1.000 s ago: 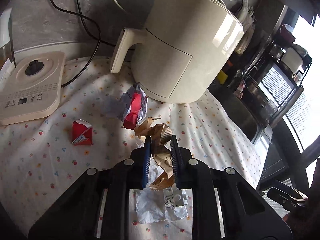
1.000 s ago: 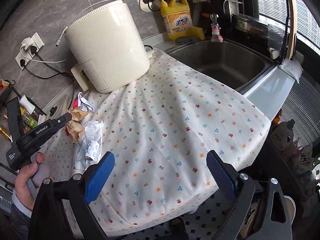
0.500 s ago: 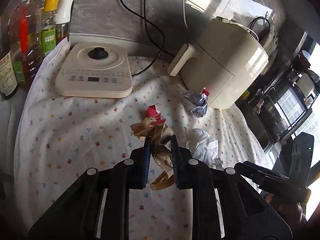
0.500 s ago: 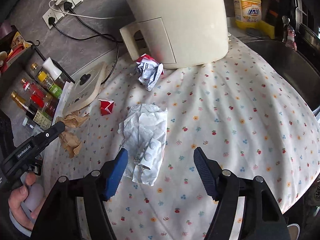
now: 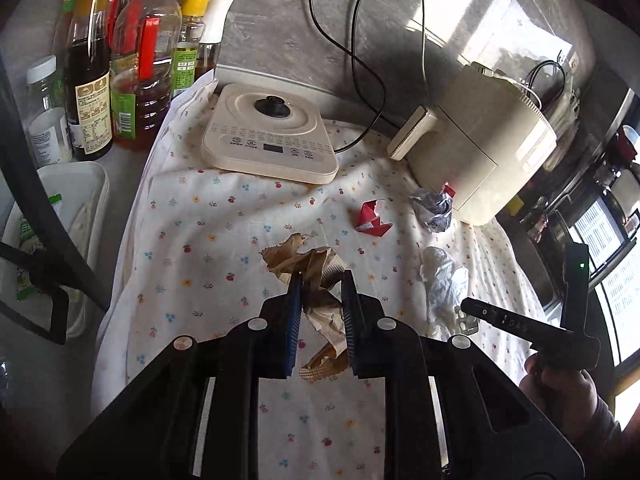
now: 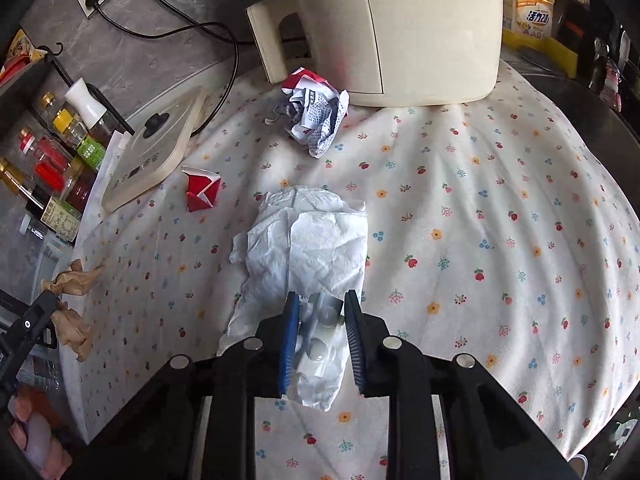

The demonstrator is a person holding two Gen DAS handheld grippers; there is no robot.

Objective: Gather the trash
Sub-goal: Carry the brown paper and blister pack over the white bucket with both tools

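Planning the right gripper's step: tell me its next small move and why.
Probably lift straight up. The right gripper looks shut on the white tissue and the blister pack lying on it, both on the floral cloth. The left gripper already holds brown paper.

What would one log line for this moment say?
left gripper: shut on crumpled brown paper | right gripper: closed around white tissue and blister pack | red carton scrap: on cloth

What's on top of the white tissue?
A clear blister pack lies on the white tissue, between the right gripper fingers. The flowered cloth lies underneath; anything beneath the tissue is hidden.
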